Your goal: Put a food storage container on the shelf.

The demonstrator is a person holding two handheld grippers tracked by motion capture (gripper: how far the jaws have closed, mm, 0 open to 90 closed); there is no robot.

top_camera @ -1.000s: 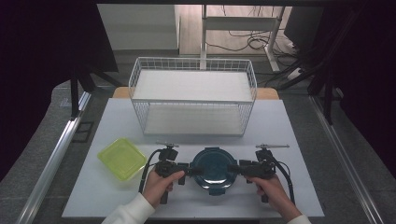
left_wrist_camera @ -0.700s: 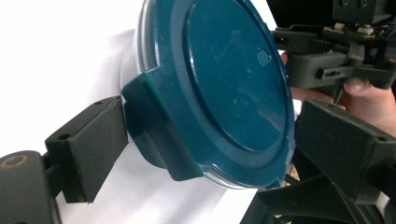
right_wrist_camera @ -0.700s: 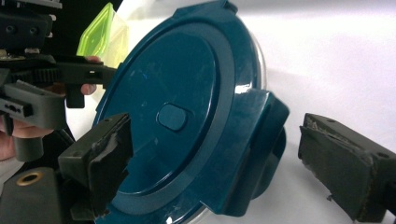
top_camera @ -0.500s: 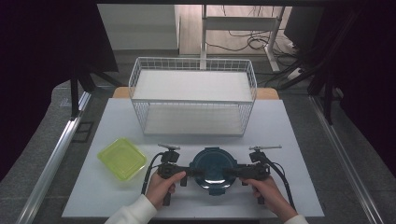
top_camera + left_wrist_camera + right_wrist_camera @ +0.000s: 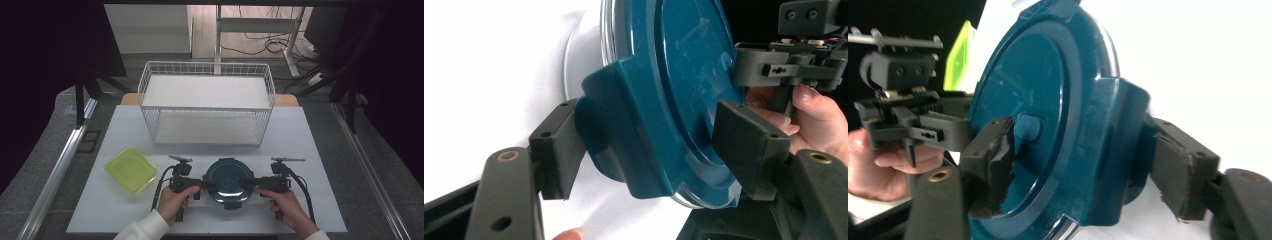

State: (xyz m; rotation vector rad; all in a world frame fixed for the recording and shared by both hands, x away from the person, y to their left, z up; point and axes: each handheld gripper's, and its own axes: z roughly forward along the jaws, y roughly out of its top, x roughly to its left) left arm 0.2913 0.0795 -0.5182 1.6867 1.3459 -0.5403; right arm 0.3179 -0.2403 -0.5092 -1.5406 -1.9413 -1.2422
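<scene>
A round teal container [image 5: 227, 181] with a clip-on lid sits near the table's front edge. My left gripper [image 5: 207, 185] is at its left side and my right gripper [image 5: 247, 182] at its right. In the left gripper view the jaws [image 5: 649, 150] have just been closing and straddle a side latch [image 5: 624, 145], one pad against the latch and one on the lid. The right gripper [image 5: 1088, 165] has also just been closing, with its pads on the opposite latch [image 5: 1120, 145] and the lid top. A hand holds each gripper.
A lime-green square container [image 5: 131, 169] lies to the left of the teal one. A white wire basket [image 5: 207, 102] stands across the back of the white table [image 5: 310, 135]. Cables trail from both grippers toward the front edge.
Both grippers' jaws have narrowed onto the teal container's side latches. The hands have edged slightly inward; the container has stayed in place.
</scene>
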